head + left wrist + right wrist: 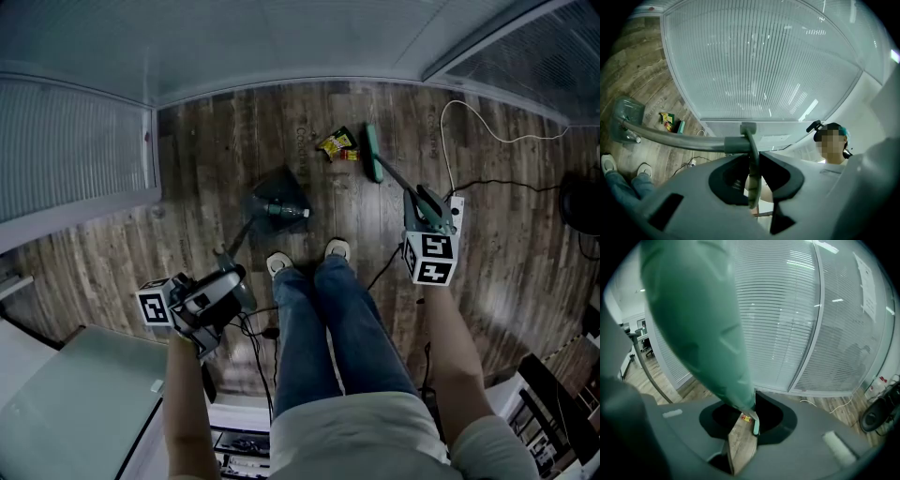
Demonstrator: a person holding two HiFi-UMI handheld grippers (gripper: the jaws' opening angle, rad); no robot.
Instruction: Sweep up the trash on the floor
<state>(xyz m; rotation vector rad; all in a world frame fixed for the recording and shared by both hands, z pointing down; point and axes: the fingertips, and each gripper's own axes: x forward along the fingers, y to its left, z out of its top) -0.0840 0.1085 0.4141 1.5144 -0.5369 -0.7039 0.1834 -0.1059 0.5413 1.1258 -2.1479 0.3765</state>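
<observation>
Left gripper [225, 277] clamps the dustpan [279, 193] handle, keeping the pan flat to catch debris. Right gripper [424, 206] grips the broom [373, 156], its head just beside the wrapper trash [336, 143] lying beyond the dustpan.

Floor layout ahead of the standing person.
The dustpan [281, 199] lies just ahead of the shoes [278, 264], with a bottle [287, 213] in it. The wrappers [337, 144] lie farther ahead and to the right, and the broom head [373, 155] is just right of them. The power strip [457, 204] and cable [469, 112] lie right of the broom. The dustpan handle [239, 239] runs back-left into the left gripper [223, 277], and the broom handle [396, 178] back-right into the right gripper [425, 201].
</observation>
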